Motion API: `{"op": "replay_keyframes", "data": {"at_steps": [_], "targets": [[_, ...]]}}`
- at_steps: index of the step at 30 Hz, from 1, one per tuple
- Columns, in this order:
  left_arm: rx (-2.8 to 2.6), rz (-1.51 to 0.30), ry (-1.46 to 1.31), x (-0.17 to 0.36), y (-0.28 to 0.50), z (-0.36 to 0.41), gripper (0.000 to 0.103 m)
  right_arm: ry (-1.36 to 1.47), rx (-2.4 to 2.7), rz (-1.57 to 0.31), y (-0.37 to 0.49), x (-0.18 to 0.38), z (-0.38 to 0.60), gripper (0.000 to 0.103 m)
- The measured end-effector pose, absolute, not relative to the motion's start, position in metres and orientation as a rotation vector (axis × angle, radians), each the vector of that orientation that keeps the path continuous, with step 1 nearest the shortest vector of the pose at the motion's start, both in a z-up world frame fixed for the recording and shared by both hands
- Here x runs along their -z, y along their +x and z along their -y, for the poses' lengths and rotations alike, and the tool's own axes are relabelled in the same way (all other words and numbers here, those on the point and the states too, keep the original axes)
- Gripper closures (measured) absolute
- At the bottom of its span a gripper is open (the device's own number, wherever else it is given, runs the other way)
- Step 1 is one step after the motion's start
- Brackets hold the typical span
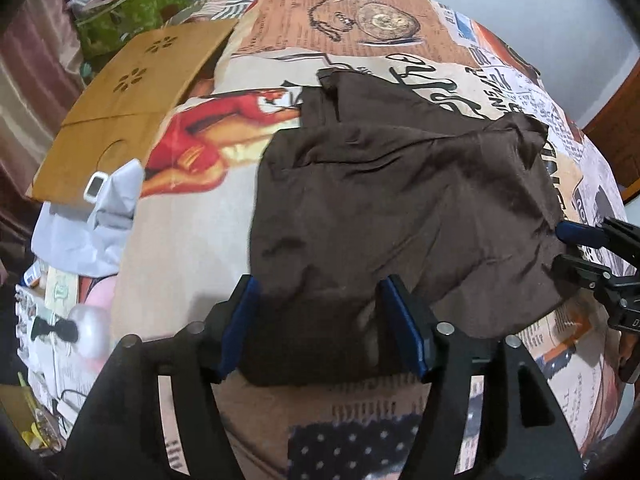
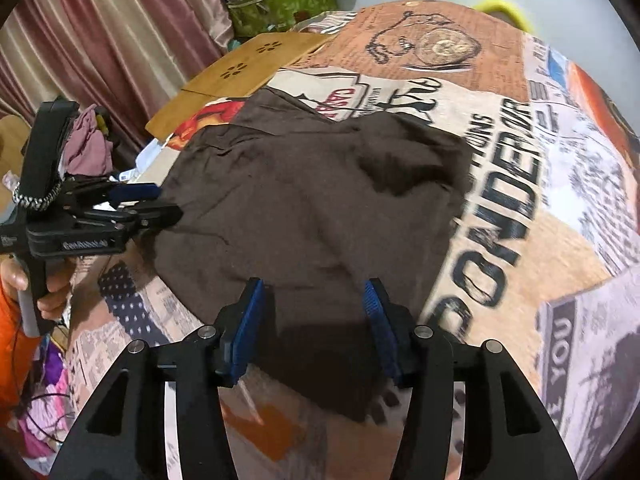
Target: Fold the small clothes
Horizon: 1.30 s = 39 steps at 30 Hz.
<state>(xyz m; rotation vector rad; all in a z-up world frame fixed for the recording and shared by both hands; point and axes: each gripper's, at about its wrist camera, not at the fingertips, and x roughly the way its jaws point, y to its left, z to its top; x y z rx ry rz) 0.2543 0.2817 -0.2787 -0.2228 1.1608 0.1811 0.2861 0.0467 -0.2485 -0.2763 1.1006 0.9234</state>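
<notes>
- Lower centre of the left wrist view: left gripper point(image 1: 320, 316), fingers point(image 1: 240, 320) spread wide over the near hem of the brown garment point(image 1: 400, 200); nothing pinched.
- Lower centre of the right wrist view: right gripper point(image 2: 316, 320), fingers likewise parted, straddling the garment's near edge; judged poised to take hold for a fold.
- Centre: the garment lies spread and rumpled on the printed bed cover point(image 2: 520, 160), presumably laid out for folding.
- Upper left: wooden board point(image 1: 132, 92) on the bed; green box point(image 2: 280, 8) beyond.
- Only the right wrist view shows the hand point(image 2: 40, 288) holding the left gripper; only the left wrist view shows the pale cloth point(image 1: 92, 224) at left.
</notes>
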Motion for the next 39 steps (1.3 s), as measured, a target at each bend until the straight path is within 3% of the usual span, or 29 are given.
{"op": "replay_keyframes", "data": {"at_steps": [8,14,18,20,39], "targets": [[-0.241,-1.135,-0.243,0.262,0.228,-0.291,0.038,-0.252,-0.860,-1.098,0.278,0.241,-0.012,0.055],[-0.247,-1.043,-0.176,0.223,0.206,-0.267,0.038,-0.180,-0.859,-1.001,0.264,0.205,0.010,0.055],[-0.246,-0.952,-0.125,0.199,0.198,-0.249,0.020,-0.161,-0.877,-0.926,0.256,0.184,0.011,0.049],[-0.244,-0.927,-0.120,0.196,0.199,-0.245,0.018,-0.165,-0.886,-0.915,0.259,0.183,0.010,0.049],[-0.267,-1.097,-0.165,0.292,0.272,-0.277,0.017,-0.104,-0.976,-1.065,0.349,0.241,-0.074,0.049]]}}
